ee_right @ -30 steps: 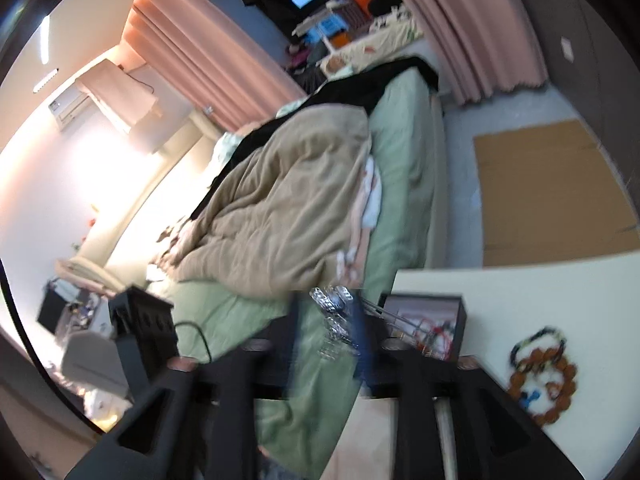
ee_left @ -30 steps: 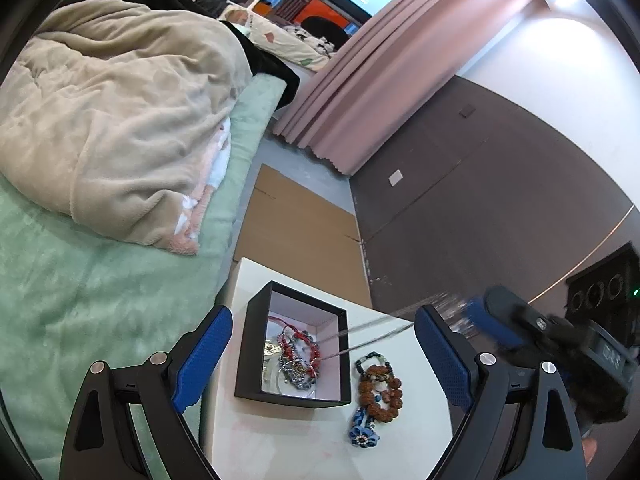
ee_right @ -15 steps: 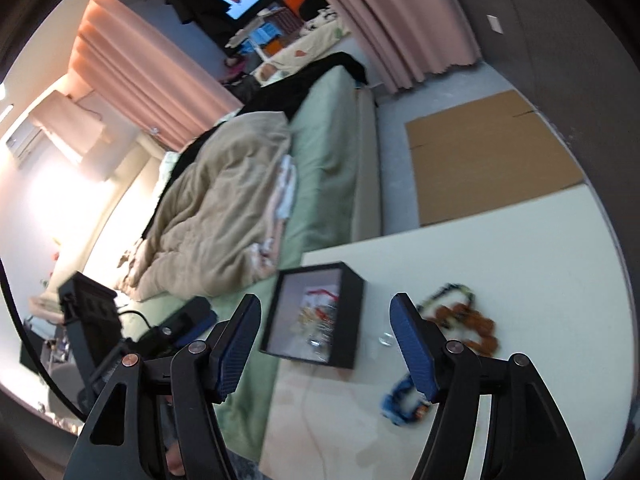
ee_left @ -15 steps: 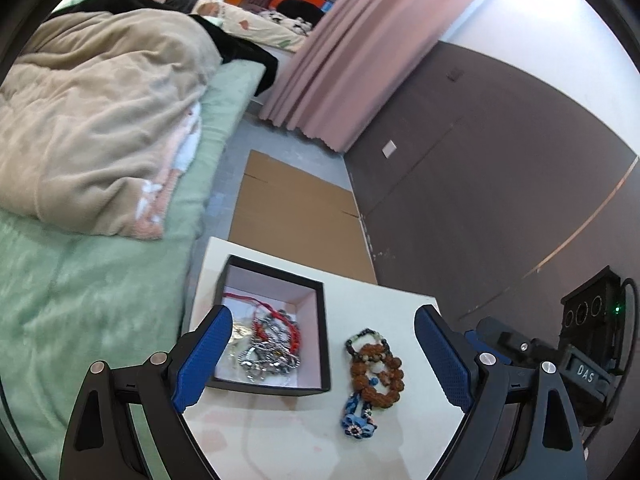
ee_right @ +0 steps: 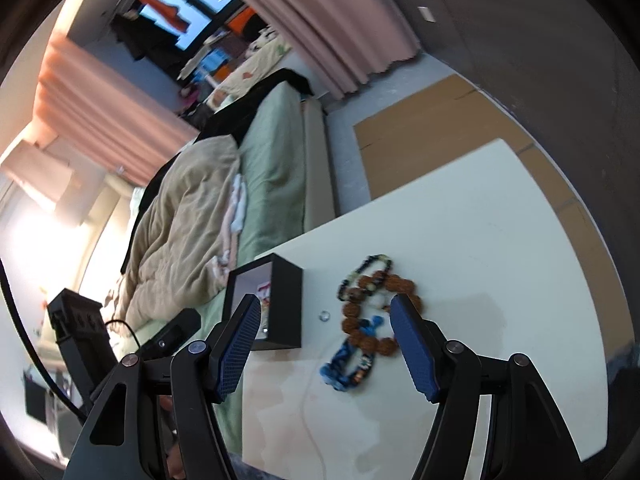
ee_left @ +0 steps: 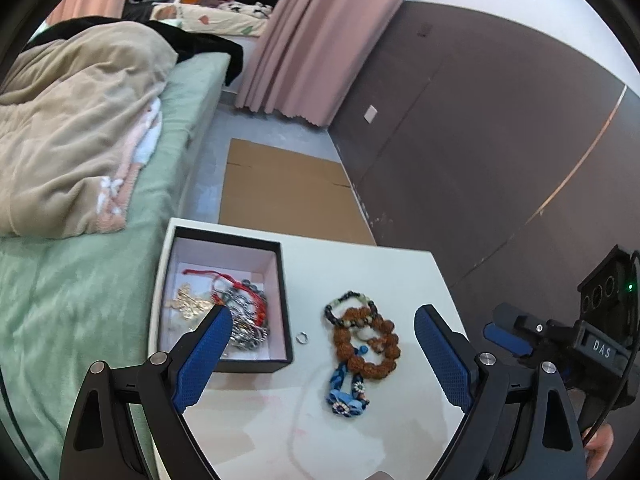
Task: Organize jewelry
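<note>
Both grippers hang above a white table [ee_left: 360, 264] with their jaws spread wide and nothing between the pads. Ahead of the left gripper [ee_left: 323, 322], a black box [ee_left: 285, 300] sits at the table's left edge, right beside the green bed [ee_left: 80, 288]; its blue left finger [ee_left: 204, 354] overlaps the box's near corner in that view. Inside the box lies a tangle of silver, red and gold jewelry [ee_left: 236, 312], too knotted to tell piece from piece. Between the fingers, on bare tabletop, lie a small silver ring [ee_left: 301, 337], a brown bead bracelet [ee_left: 370, 346] overlapping a dark bead bracelet [ee_left: 348, 306], and a blue woven bracelet [ee_left: 347, 392] nearest the gripper. The right gripper [ee_right: 325, 316] frames the same pile; its right finger [ee_right: 414, 348] covers part of the brown beads. Open tabletop stretches to its right and toward the far edge, beyond which cardboard [ee_left: 280, 196] lies flat on the floor
</note>
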`<state>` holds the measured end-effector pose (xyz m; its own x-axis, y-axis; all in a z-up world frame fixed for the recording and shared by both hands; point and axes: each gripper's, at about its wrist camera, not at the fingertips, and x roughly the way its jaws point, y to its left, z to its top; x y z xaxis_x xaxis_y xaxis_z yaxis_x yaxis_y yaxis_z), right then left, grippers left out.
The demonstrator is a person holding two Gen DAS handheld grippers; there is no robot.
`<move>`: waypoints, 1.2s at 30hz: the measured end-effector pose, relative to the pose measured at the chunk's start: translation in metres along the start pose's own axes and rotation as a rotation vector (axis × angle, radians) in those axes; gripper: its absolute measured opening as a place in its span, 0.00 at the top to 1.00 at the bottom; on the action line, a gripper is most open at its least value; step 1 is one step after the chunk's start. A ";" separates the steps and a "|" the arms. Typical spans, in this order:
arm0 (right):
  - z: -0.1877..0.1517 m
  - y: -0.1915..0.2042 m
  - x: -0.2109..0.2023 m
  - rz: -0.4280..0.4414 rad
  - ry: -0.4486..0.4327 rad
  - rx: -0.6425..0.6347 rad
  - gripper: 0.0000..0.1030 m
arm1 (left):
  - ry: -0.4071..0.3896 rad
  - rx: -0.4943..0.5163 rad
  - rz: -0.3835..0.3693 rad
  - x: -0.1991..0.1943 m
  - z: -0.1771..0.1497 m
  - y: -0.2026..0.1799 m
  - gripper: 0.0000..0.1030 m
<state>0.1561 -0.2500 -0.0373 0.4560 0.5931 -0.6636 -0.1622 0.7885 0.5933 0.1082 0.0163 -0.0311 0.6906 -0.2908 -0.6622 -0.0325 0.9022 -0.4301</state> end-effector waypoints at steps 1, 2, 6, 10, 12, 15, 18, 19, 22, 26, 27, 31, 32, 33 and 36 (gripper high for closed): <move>-0.001 -0.003 -0.001 -0.007 -0.001 0.006 0.34 | 0.005 0.007 -0.001 0.002 -0.002 -0.002 0.10; -0.003 -0.007 -0.002 -0.018 0.001 0.014 0.34 | 0.013 0.015 -0.005 0.004 -0.003 -0.006 0.10; -0.005 -0.025 -0.001 -0.107 0.015 0.065 0.34 | 0.042 0.057 -0.008 0.015 -0.010 -0.021 0.10; -0.001 -0.043 -0.004 -0.134 0.023 0.120 0.34 | 0.092 0.117 -0.019 0.027 -0.020 -0.039 0.10; 0.001 -0.049 -0.008 -0.139 0.016 0.131 0.34 | 0.127 0.148 0.002 0.036 -0.026 -0.047 0.10; 0.003 -0.055 -0.011 -0.141 0.015 0.143 0.34 | 0.176 0.175 0.008 0.050 -0.034 -0.053 0.17; 0.004 -0.059 -0.011 -0.156 0.028 0.145 0.34 | 0.218 0.198 0.038 0.063 -0.043 -0.057 0.22; 0.003 -0.060 -0.010 -0.164 0.035 0.141 0.34 | 0.231 0.206 0.045 0.066 -0.047 -0.058 0.24; 0.001 -0.062 -0.007 -0.169 0.056 0.134 0.34 | 0.266 0.221 0.068 0.075 -0.056 -0.060 0.25; -0.001 -0.068 -0.003 -0.180 0.081 0.140 0.34 | 0.320 0.228 0.106 0.092 -0.065 -0.058 0.34; -0.002 -0.070 -0.002 -0.179 0.087 0.148 0.34 | 0.327 0.227 0.115 0.094 -0.067 -0.057 0.35; -0.003 -0.073 -0.001 -0.180 0.098 0.150 0.34 | 0.339 0.220 0.152 0.100 -0.070 -0.051 0.43; -0.003 -0.072 0.000 -0.181 0.100 0.146 0.34 | 0.346 0.221 0.157 0.102 -0.071 -0.050 0.45; -0.004 -0.071 0.001 -0.182 0.104 0.142 0.34 | 0.353 0.221 0.161 0.103 -0.071 -0.050 0.46; -0.005 -0.068 0.005 -0.184 0.116 0.131 0.34 | 0.366 0.222 0.168 0.108 -0.073 -0.048 0.53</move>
<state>0.1646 -0.3003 -0.0834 0.3629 0.4624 -0.8090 0.0322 0.8615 0.5068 0.1315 -0.0812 -0.1264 0.3869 -0.1922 -0.9019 0.0612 0.9812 -0.1828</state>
